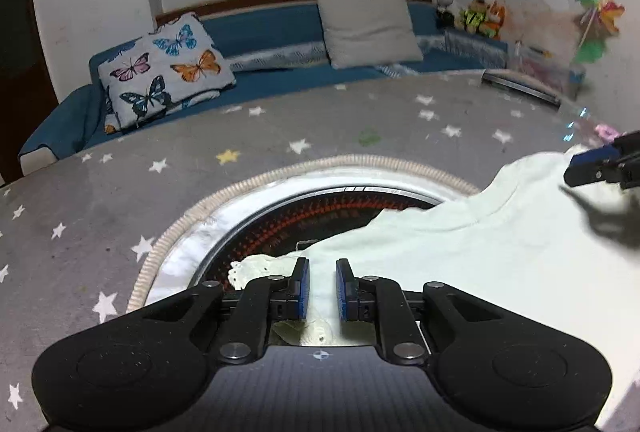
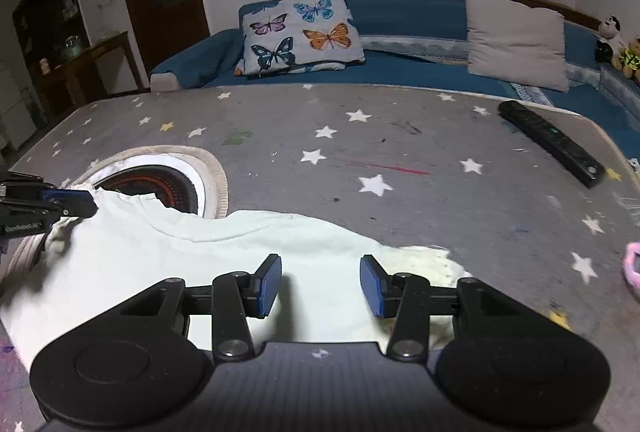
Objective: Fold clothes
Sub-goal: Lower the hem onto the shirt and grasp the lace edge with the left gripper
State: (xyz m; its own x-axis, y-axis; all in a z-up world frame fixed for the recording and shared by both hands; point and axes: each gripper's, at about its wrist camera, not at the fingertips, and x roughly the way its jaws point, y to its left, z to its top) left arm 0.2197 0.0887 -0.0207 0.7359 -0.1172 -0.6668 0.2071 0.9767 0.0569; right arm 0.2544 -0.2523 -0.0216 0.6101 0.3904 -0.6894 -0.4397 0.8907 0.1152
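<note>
Your left gripper (image 1: 322, 290) sits low at centre frame, jaws narrowly parted. Your right gripper (image 2: 320, 286) sits low at centre, jaws spread wide.

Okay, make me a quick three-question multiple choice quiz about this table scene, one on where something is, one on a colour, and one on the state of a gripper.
1. Where does the black remote lie?
A. on the sofa
B. on the starred table cover, far right
C. on the garment

2. What colour is the plain cushion?
A. red
B. green
C. pale grey-beige

3. How is the right gripper?
A. open over the white garment
B. shut on the remote
C. out of view

Answers: 1 B, it rests on the table cover near the right edge. 2 C, it is plain and pale against the blue sofa. 3 A, its fingers stand wide apart with cloth between.
</note>
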